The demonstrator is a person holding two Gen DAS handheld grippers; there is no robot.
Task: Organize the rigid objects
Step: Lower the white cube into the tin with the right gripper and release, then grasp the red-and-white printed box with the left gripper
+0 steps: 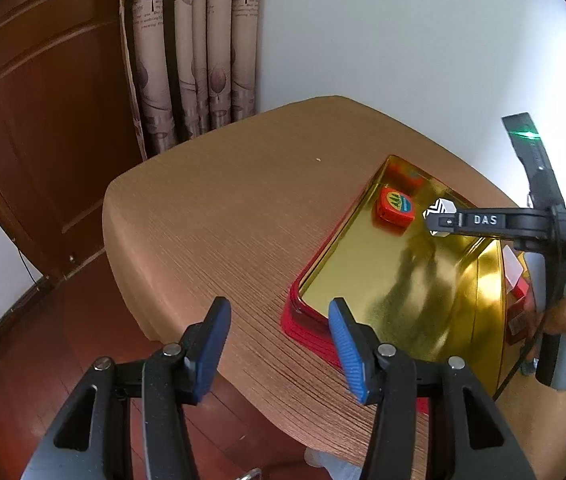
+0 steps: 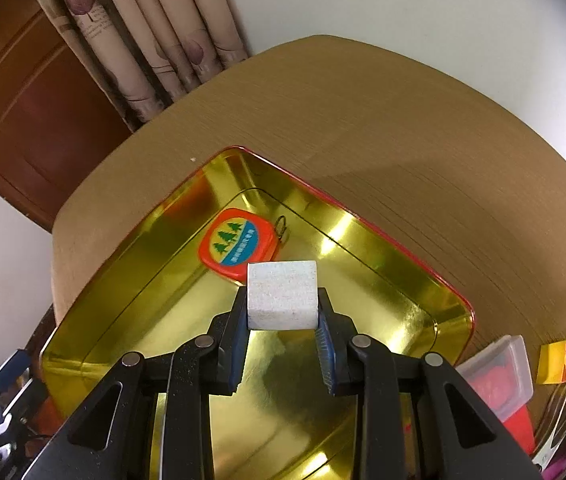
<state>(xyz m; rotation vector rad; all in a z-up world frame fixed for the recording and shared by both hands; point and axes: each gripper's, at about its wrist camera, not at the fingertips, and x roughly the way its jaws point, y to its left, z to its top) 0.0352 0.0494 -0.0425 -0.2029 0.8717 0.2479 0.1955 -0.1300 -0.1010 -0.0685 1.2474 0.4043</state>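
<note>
Now right gripper (image 2: 283, 320) clamped on white cube (image 2: 282, 294), over gold tin (image 2: 423, 312), orange case (image 2: 237, 242) at eleven o'clock. Probably light, stiff, crumbly; flat sides best. Left gripper (image 1: 279, 344) agape, empty.

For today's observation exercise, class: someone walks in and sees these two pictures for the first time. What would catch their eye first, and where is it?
Most striking is the shiny gold tin with a red rim, lying open on the brown table. Just above its floor, the right gripper is clamped on a white cube, with an orange tape measure lying in the tin beyond it. The left gripper hangs open and empty over the table beside the tin's near corner.
</note>
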